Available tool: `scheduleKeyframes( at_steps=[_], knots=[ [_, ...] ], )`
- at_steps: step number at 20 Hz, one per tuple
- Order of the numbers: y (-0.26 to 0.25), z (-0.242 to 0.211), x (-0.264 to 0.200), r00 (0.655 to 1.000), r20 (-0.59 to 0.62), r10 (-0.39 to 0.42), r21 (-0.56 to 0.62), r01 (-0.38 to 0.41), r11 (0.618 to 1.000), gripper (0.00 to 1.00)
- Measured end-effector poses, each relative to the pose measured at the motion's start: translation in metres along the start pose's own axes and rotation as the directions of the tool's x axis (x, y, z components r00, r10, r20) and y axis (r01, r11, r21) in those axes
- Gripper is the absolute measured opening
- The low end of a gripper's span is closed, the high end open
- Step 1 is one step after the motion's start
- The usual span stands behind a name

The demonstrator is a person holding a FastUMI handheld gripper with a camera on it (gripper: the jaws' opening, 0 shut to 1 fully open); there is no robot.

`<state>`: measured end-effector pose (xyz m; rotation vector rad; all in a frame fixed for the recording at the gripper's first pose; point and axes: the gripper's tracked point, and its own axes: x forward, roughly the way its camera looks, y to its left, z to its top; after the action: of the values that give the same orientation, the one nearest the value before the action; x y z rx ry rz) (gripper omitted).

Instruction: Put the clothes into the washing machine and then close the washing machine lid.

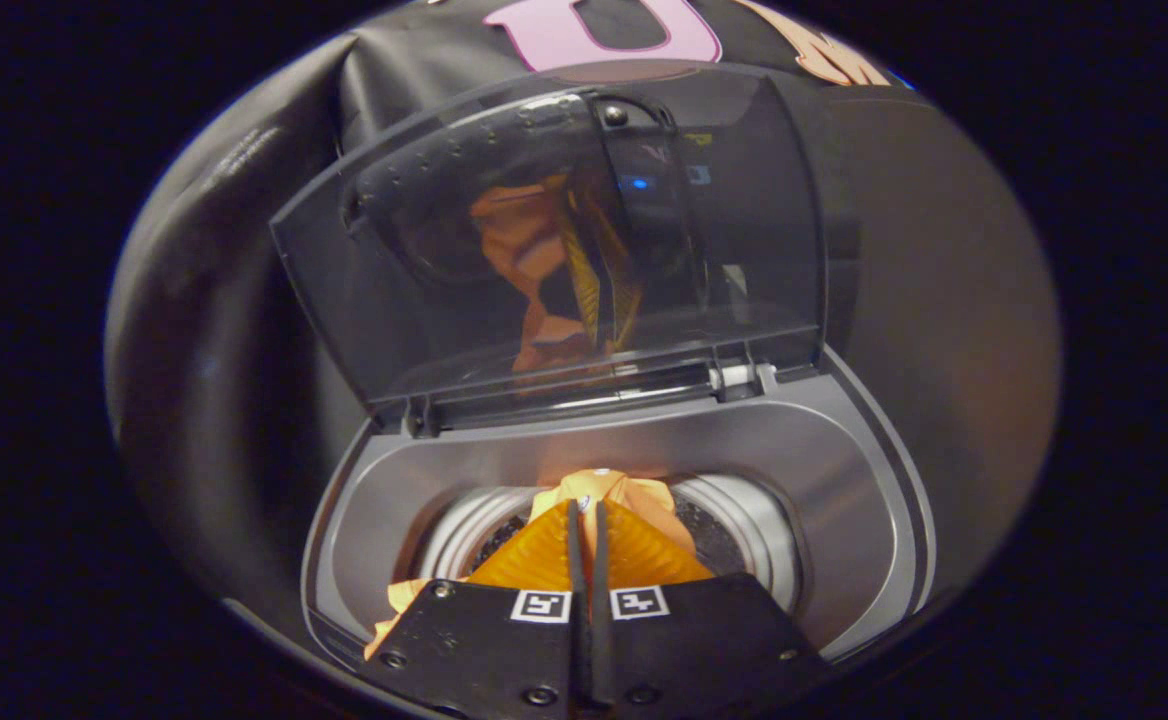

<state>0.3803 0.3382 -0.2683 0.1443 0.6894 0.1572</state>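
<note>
My gripper (587, 508) hangs over the mouth of a grey top-loading washing machine (849, 470). Its two orange ribbed fingers (539, 555) are pressed almost together, shut on an orange garment (639, 497). The cloth bunches just ahead of the fingertips over the steel drum (749, 525), and a fold (391, 612) trails below the left finger. The machine's dark see-through lid (744, 250) stands open and upright behind the drum. The lid mirrors the orange cloth and my fingers. How deep the garment reaches into the drum is hidden under the fingers.
The lid hinges (739, 378) sit at the back rim of the tub. Black booth cloth (224, 300) surrounds the machine on the left and behind, and a brownish panel (954, 330) stands to the right.
</note>
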Motion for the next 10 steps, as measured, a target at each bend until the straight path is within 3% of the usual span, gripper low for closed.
scheduleKeyframes(
  at_steps=[3,5,10],
  knots=[
    [0.000,-0.008,0.002,0.999,-0.033,-0.010,0.005,0.010,1.000,0.06],
    [0.005,-0.001,-0.002,1.000,0.000,-0.006,0.016,0.006,1.000,0.17],
    [0.004,0.005,-0.015,1.000,-0.021,-0.023,0.014,0.023,1.000,0.72]
  ],
)
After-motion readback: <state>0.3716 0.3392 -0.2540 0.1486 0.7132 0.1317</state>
